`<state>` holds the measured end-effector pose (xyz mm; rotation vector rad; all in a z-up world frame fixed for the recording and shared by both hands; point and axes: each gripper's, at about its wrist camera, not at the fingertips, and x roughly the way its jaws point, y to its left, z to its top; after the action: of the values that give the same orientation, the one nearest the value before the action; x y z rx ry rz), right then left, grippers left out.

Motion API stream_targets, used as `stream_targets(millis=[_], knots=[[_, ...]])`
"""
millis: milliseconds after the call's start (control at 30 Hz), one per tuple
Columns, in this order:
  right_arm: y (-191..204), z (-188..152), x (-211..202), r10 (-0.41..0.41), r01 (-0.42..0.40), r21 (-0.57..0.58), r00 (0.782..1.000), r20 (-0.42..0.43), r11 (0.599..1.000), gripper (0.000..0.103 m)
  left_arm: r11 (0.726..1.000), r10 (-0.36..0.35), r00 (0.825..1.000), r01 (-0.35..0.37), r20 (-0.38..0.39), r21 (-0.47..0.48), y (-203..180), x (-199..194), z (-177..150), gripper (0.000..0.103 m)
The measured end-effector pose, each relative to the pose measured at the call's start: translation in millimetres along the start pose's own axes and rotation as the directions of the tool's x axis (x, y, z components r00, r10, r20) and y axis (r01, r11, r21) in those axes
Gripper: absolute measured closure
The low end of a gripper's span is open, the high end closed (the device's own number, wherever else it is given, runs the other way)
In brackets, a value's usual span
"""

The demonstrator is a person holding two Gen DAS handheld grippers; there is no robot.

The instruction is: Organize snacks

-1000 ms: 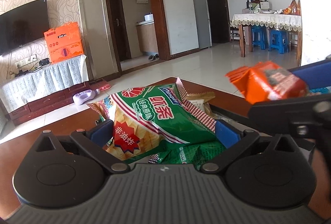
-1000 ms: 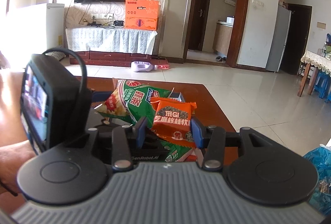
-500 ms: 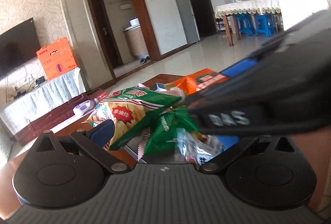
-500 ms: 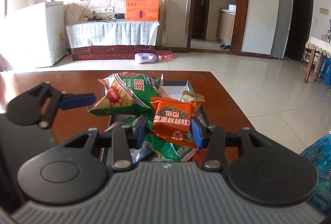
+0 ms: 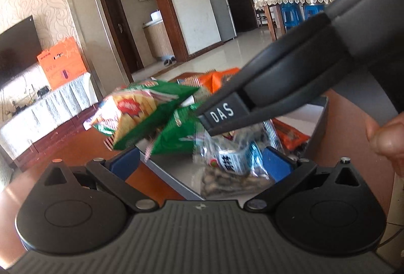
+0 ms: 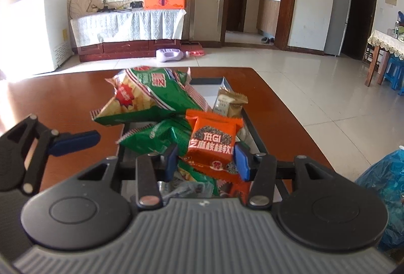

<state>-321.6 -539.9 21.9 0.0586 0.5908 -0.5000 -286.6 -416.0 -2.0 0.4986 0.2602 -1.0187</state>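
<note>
Snacks piled in a grey tray (image 6: 255,133) on the brown desk (image 6: 75,87). Right gripper (image 6: 205,160) has its jaws clenched on an orange sesame-walnut packet (image 6: 214,145), held upright above the near end of the tray; its blue pads (image 6: 242,163) press both side edges of the packet. Left gripper (image 5: 199,162) has its jaws spread wide, nothing between them; in the right wrist view one of its blue fingers (image 6: 73,141) sits left of the tray, just beside it, over bare desk. Big green shrimp-chip bag (image 6: 149,99) lies tilted on top of the pile, overhanging the tray's left rim. Smaller green bag (image 6: 159,135) sits under it, touching the orange packet's left side. Tan packet (image 6: 228,102) stands toward the far end of the tray, behind the orange one. From the left wrist view, a clear bag with a blue-and-white label (image 5: 234,160) lies in the near part of the tray, between the spread jaws in line of sight; contact cannot be told. Another orange pack (image 5: 290,135) lies by the tray's right wall. Body of the right gripper crosses that view diagonally above the snacks, with a thumb (image 5: 388,140) visible at the right edge. Left view is motion-blurred. Blue plastic bag (image 6: 383,188) sits off the desk's right side.
</note>
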Motion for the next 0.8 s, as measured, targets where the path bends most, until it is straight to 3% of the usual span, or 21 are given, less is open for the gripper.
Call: stream_targets(millis=[200, 300, 533, 667, 800], knots=[[-8, -8, 8, -0.002, 0.004, 0.034, 0.998, -0.060, 0.999, 0.049, 0.999, 0.012, 1.000, -0.012, -0.013, -0.047, -5, -7, 2, 0.000], [-8, -11, 11, 0.013, -0.009, 0.038, 0.996, -0.091, 0.999, 0.040, 0.998, 0.014, 1.000, -0.015, -0.020, -0.067, -2, -8, 5, 0.000], [-8, -14, 1, 0.003, 0.002, 0.057, 0.996, -0.088, 0.998, 0.029, 0.994, 0.046, 0.997, -0.051, -0.056, -0.099, -7, -14, 13, 0.000], [-10, -16, -2, 0.014, -0.009, 0.059, 0.997, -0.081, 0.998, 0.028, 0.989, 0.066, 0.994, -0.077, -0.086, -0.124, -6, -10, 17, 0.000], [-10, -19, -4, 0.021, -0.017, 0.051, 0.997, -0.077, 0.999, 0.028, 0.985, 0.070, 0.995, -0.079, -0.065, -0.155, -6, -15, 19, 0.000]])
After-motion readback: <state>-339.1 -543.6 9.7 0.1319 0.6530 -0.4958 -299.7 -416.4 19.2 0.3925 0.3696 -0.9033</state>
